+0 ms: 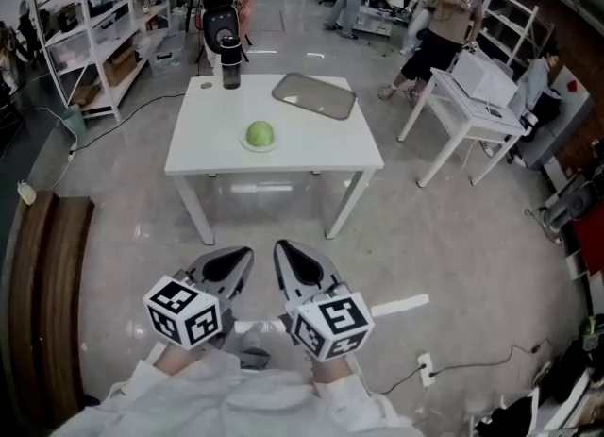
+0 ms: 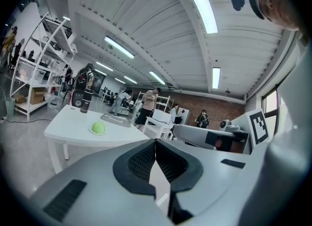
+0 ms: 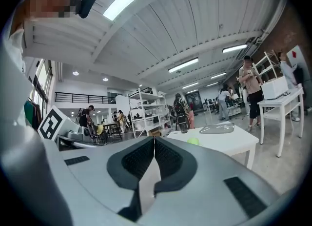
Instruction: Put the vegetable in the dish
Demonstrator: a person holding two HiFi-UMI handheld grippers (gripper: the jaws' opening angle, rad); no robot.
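A round green vegetable [image 1: 260, 132] rests on a small pale green dish [image 1: 244, 142] near the middle of the white table [image 1: 212, 157]. The same vegetable [image 2: 98, 128] appears far off in the left gripper view, and as a small green spot [image 3: 193, 141] in the right gripper view. My left gripper [image 1: 241, 258] and right gripper [image 1: 285, 253] hang side by side close to my body, well short of the table, above the floor. Both are shut with nothing between the jaws.
A grey tray [image 1: 314, 95] lies at the table's far right and a dark bottle [image 1: 230, 64] stands at its far left corner. White shelving [image 1: 104, 25] lines the left. A second white table [image 1: 469, 103] and people stand to the right. A brown bench [image 1: 38, 303] is at my left.
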